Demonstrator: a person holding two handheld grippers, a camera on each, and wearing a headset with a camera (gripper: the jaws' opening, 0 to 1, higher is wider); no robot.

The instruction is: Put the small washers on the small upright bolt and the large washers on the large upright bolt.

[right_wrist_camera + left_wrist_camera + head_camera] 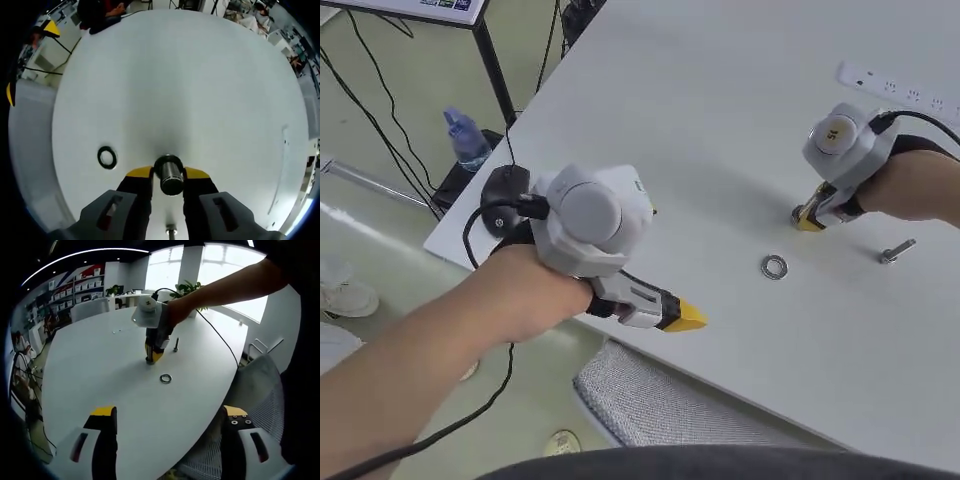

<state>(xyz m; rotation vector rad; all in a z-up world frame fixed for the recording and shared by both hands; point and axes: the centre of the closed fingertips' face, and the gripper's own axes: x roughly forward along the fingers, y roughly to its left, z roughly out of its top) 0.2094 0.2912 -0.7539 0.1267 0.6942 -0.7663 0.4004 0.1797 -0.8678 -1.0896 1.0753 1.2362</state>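
Note:
My right gripper [807,218] is shut on the large bolt [171,175], which stands upright on the white table [720,120]; from above I see its round top between the yellow-tipped fingers. A single metal washer [774,267] lies flat on the table just left of that gripper, seen too as the washer [106,157] and the washer [165,378]. The small bolt [176,344] stands upright beyond the right gripper [152,356]; the head view has this small bolt [897,250] to the right. My left gripper [169,411] is open and holds nothing, hovering over the table's near edge [685,318].
A white power strip [900,90] lies at the table's far right. A black device [505,195] with cables sits on the left corner. Below the near edge are a grey chair seat [650,400] and a water bottle [468,140].

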